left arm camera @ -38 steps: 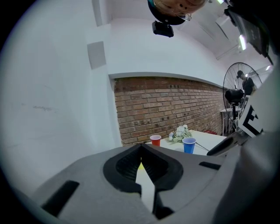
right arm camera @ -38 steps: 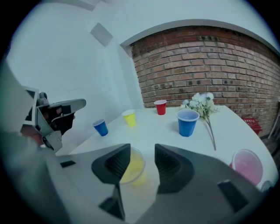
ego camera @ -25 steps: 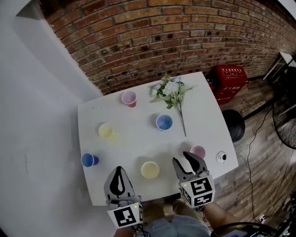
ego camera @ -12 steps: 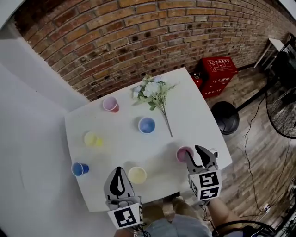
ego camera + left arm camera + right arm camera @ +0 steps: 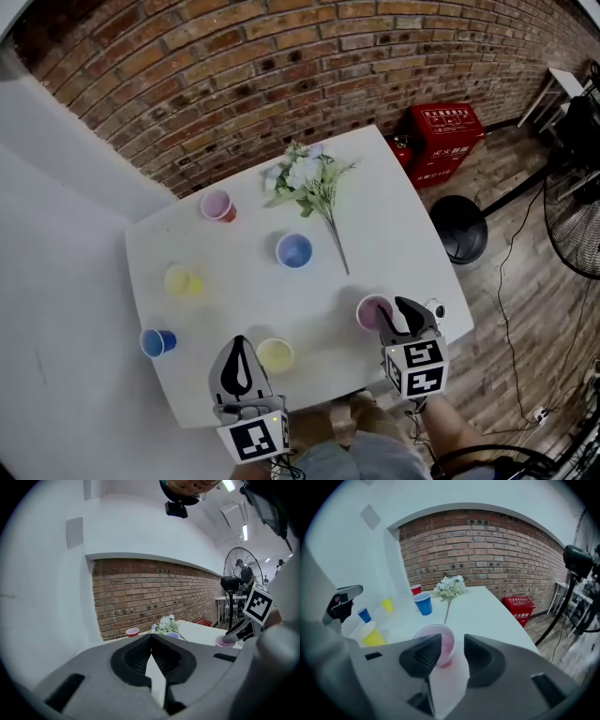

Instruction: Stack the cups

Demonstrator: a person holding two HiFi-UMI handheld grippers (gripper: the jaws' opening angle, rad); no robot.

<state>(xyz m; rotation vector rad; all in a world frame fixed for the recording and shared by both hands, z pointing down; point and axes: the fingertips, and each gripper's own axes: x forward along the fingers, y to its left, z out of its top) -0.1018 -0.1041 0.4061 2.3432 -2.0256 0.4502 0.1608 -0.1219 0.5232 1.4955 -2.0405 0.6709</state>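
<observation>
Several cups stand apart on the white table: a red one, two blue, two yellow and a pink cup near the front right corner. My right gripper is at the pink cup. Its jaws have been closing a little but stand open, the left finger over the rim and the right finger outside the wall, no pad pressing. My left gripper hangs shut and empty at the front edge, beside the near yellow cup.
A bunch of artificial flowers lies at the table's back, its stem reaching towards the middle. A small round object sits at the front right corner. Beside the table on the floor are a red crate, a black stool and a fan.
My right gripper has moved right and down from beside the pink cup onto its rim, jaws slightly narrower. The left gripper has barely shifted in the picture.
</observation>
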